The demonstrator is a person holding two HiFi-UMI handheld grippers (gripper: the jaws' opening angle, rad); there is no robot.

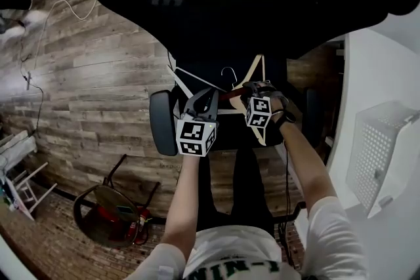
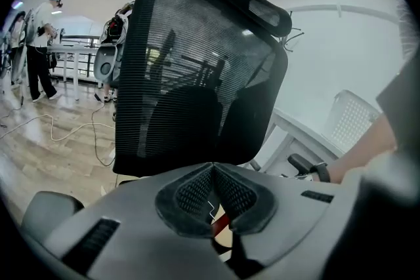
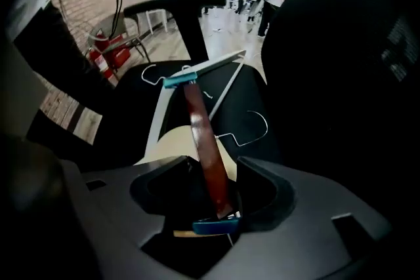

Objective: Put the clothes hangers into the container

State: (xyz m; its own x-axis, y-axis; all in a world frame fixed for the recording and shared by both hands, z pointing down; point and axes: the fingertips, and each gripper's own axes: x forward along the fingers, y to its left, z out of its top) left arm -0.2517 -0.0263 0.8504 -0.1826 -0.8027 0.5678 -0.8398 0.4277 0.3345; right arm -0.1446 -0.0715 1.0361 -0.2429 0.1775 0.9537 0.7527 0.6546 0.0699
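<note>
- Working from the office chair (image 2: 197, 75) as my reference, I judge the step in hand to be picking one hanger off its seat so it can be carried to the container.
- The left gripper (image 2: 213, 174) hangs over the left part of the chair's seat, with its jaws closed tip to tip.
  A sliver of red and a thin wire show at the root of its pads. I cannot confirm that they pinch either one, so I would check this before any lift.
- The red-brown hanger (image 3: 200, 134) lies over the middle of the chair's seat. It is a flat bar with teal caps, and its near cap sits at the right gripper.
- The right gripper (image 3: 216, 177) points steeply down over the right part of the chair's seat.
  Its jaws stand apart with the hanger's bar between them, and the pads do not press on it.
  I would close squarely on the bar just above the cap, so the hanger cannot pivot.
- A white hanger (image 3: 216, 65) and a wire hanger (image 3: 252, 131) lie on the seat just beside the bar.
  Their hooks may snag, so I would raise the load slowly and straight up.
- The white perforated container (image 1: 384, 147) stands to the right of the chair, well apart.
  I would carry the hanger clear over the chair's right armrest.
</note>
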